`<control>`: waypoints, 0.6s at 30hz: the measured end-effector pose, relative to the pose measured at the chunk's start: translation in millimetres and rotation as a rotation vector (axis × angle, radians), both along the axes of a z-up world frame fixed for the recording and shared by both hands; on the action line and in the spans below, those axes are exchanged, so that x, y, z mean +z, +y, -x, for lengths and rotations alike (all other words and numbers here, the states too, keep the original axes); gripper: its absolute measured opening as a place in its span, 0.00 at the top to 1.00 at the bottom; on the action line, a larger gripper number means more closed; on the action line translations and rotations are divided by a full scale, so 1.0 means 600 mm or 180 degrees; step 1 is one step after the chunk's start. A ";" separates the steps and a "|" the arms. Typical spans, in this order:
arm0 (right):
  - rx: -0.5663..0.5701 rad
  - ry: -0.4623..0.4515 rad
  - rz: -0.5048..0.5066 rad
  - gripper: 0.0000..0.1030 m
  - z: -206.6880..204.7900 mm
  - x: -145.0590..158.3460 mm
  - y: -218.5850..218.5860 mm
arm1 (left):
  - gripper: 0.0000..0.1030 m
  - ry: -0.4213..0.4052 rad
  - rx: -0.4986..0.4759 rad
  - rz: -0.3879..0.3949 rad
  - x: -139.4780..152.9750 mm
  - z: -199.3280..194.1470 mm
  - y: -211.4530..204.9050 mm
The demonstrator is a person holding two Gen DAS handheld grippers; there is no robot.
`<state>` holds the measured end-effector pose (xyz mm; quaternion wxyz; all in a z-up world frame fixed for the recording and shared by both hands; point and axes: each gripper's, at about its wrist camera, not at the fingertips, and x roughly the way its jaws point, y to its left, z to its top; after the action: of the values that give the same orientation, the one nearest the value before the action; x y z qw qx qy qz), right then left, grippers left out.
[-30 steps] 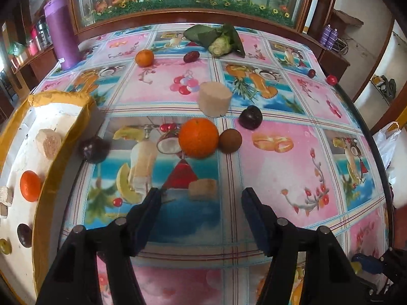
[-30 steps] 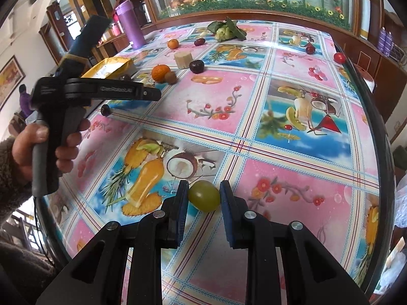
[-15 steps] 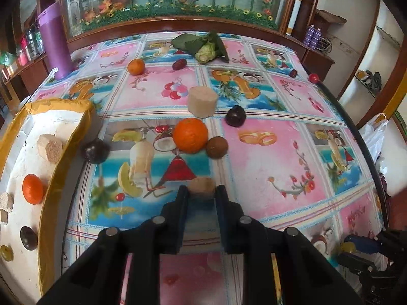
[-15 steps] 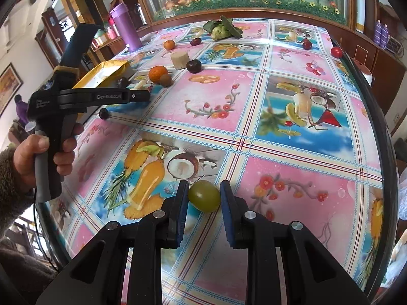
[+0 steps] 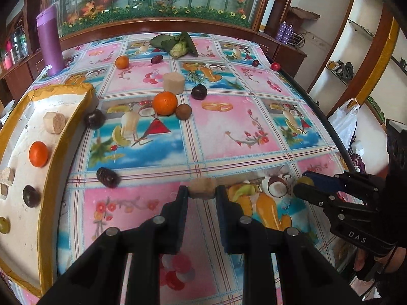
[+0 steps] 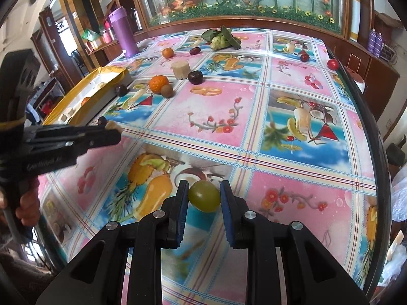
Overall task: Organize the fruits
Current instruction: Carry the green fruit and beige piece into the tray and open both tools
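Observation:
My left gripper is shut on a small tan fruit chunk and holds it above the patterned tablecloth. My right gripper is shut on a green grape near the table's front; it also shows at the right of the left wrist view. A yellow-rimmed white tray at the left holds a tan chunk, an orange, a dark plum and a grape. Loose on the table are an orange, a kiwi and a dark plum.
Farther back lie a big tan chunk, dark plums, a small orange, a leafy vegetable and red fruits. A purple flask stands at the back left. The table edge runs down the right.
My left gripper closed on the tan chunk, then lifted it and pulled back toward the table's near side. My right gripper kept its hold on the green grape.

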<state>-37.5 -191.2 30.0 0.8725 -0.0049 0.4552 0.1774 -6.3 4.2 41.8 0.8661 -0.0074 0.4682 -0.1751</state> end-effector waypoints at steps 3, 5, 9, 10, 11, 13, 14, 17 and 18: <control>0.0047 -0.0025 0.0012 0.76 -0.005 0.010 0.026 | 0.76 0.0011 0.0064 0.0062 0.005 0.007 0.028; 0.0092 -0.0038 -0.0026 0.76 -0.010 0.017 0.044 | 0.76 -0.0014 0.0121 0.0070 0.011 0.011 0.048; 0.0216 -0.0069 -0.0055 0.76 -0.019 0.031 0.089 | 0.76 -0.0097 0.0229 0.0077 0.026 0.019 0.093; 0.0251 -0.0083 -0.0047 0.76 -0.020 0.034 0.101 | 0.76 -0.0114 0.0270 0.0081 0.030 0.021 0.105; 0.0297 -0.0096 -0.0036 0.76 -0.023 0.038 0.115 | 0.76 -0.0128 0.0311 0.0092 0.034 0.021 0.119; 0.0386 -0.0110 -0.0034 0.76 -0.030 0.043 0.143 | 0.76 -0.0162 0.0409 0.0095 0.039 0.022 0.146; 0.0428 -0.0112 -0.0037 0.76 -0.034 0.045 0.156 | 0.76 -0.0173 0.0458 0.0097 0.041 0.023 0.160; 0.0557 -0.0121 -0.0042 0.76 -0.046 0.052 0.198 | 0.76 -0.0196 0.0619 0.0089 0.044 0.024 0.206; 0.0595 -0.0127 -0.0040 0.76 -0.048 0.054 0.210 | 0.76 -0.0199 0.0674 0.0082 0.045 0.023 0.220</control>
<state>-8.6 -65.2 62.3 0.8611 -0.0453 0.4341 0.2607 -20.4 136.5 68.7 0.8937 -0.0625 0.4352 -0.0887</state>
